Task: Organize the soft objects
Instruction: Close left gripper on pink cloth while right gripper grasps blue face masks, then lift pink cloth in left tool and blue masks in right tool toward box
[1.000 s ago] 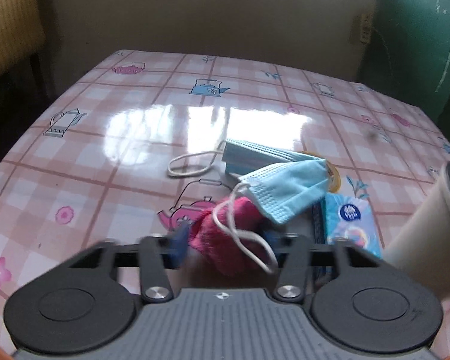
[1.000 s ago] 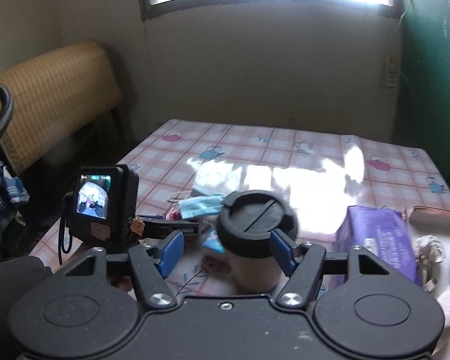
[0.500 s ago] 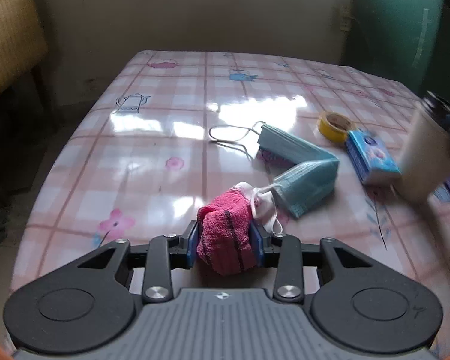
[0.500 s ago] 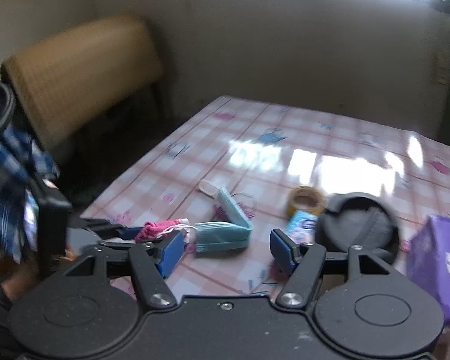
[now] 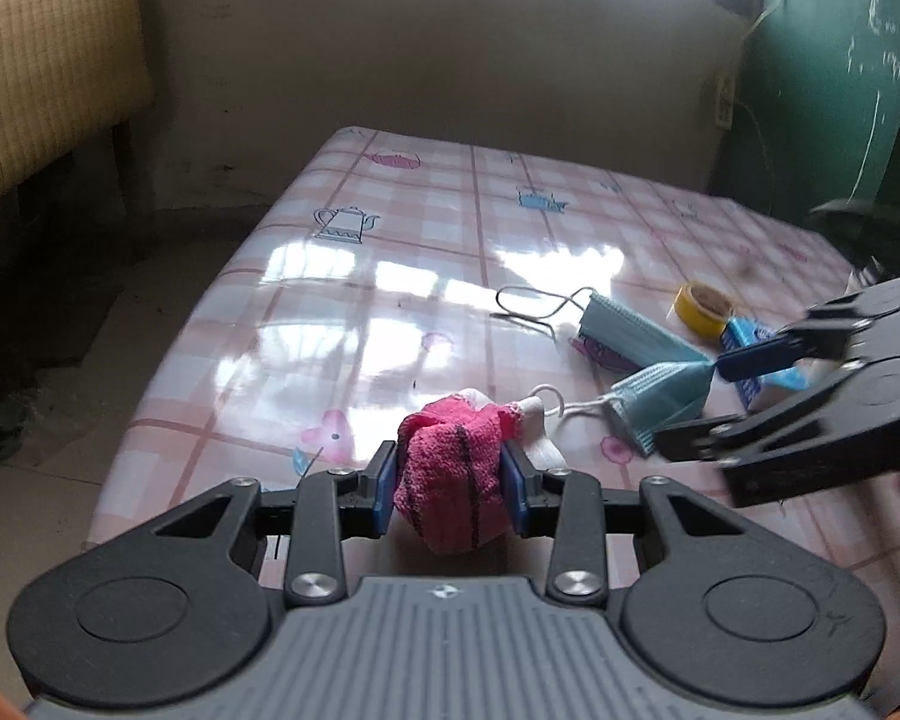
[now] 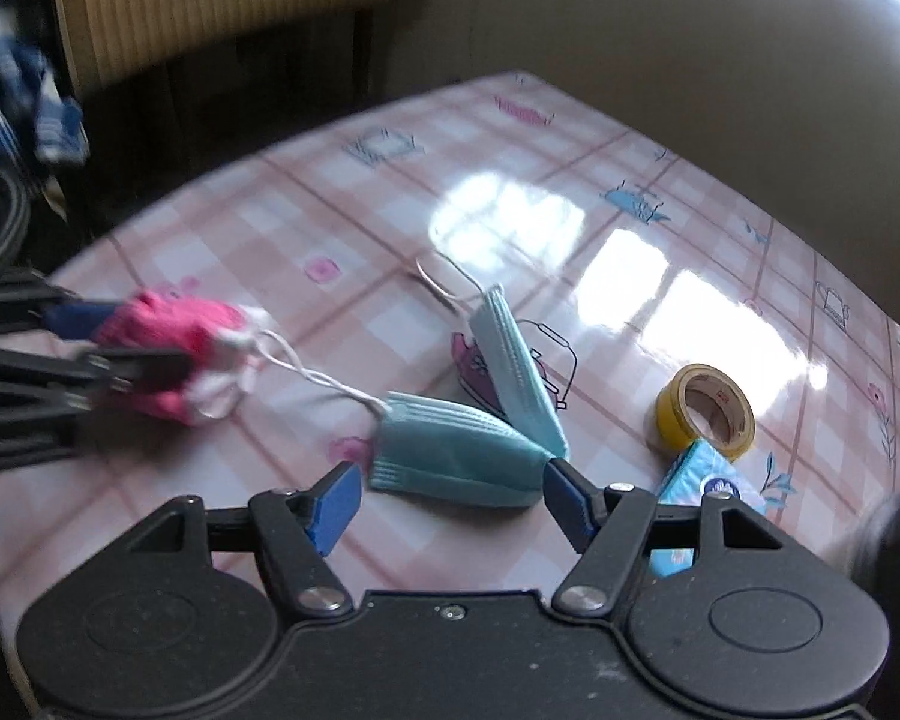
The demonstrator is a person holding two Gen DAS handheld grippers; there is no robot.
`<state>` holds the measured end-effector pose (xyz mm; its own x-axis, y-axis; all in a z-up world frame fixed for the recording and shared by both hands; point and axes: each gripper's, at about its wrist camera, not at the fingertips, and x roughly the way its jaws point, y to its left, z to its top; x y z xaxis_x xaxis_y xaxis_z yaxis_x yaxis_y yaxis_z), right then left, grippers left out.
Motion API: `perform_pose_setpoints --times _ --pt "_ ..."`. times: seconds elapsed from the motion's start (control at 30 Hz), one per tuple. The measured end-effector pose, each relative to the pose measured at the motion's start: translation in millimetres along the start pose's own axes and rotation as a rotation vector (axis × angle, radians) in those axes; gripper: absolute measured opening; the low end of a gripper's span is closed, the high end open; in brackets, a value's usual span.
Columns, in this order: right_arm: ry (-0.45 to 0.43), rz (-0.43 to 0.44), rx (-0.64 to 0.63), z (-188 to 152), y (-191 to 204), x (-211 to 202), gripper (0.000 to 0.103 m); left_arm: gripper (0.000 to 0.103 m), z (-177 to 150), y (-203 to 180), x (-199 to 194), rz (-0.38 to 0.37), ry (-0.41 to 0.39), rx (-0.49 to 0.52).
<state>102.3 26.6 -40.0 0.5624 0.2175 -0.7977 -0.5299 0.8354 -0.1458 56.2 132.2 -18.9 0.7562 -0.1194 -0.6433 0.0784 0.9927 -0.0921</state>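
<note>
My left gripper [image 5: 450,495] is shut on a pink cloth [image 5: 453,480] near the table's left front edge; it also shows in the right wrist view [image 6: 168,336]. A white ear loop [image 6: 306,372] runs from the cloth to a light blue face mask [image 6: 456,450] lying on the table. My right gripper [image 6: 450,501] is open, its jaws on either side of that mask's near edge, just above it. A second blue mask [image 6: 513,360] lies behind, touching the first. In the left wrist view the right gripper [image 5: 720,396] reaches in from the right at the mask [image 5: 660,396].
A pink checked tablecloth [image 5: 390,276] covers the table. A yellow tape roll [image 6: 705,411] and a blue tissue packet [image 6: 702,492] lie right of the masks. A wicker seat [image 5: 42,78] stands left of the table, a green board [image 5: 834,72] at the far right.
The right gripper has swung down and left from beside the cup to the blue mask. The left gripper has drawn the pink cloth back, pulling the ear loop taut.
</note>
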Motion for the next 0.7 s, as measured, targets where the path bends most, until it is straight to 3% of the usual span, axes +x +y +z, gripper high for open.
perform_pose_setpoints --times 0.07,0.3,0.33,0.4,0.47,0.57,0.7 --pt "0.003 0.010 0.002 6.7 -3.1 9.8 0.090 0.038 -1.0 -0.6 1.0 -0.010 -0.010 -0.011" --pt "-0.015 0.060 0.019 25.7 -11.3 37.2 0.091 0.038 -5.3 1.3 2.0 -0.028 -0.012 -0.030" --pt "-0.024 0.069 0.045 25.9 -13.8 37.6 0.086 0.038 -4.9 0.9 2.5 -0.029 -0.014 -0.031" --pt "-0.041 0.066 0.106 26.3 -20.3 37.1 0.066 0.038 -4.6 1.2 3.0 -0.032 -0.018 -0.035" --pt "-0.058 0.057 0.147 25.8 -26.5 35.4 0.029 0.038 -4.4 1.2 3.9 -0.041 -0.018 -0.048" --pt "-0.080 0.050 0.186 24.8 -33.2 32.8 0.013 0.038 -3.8 -1.7 4.5 -0.044 -0.018 -0.045" --pt "-0.117 0.039 0.239 22.5 -35.8 23.3 0.011 0.038 -3.3 -2.6 3.8 -0.043 -0.023 -0.044"
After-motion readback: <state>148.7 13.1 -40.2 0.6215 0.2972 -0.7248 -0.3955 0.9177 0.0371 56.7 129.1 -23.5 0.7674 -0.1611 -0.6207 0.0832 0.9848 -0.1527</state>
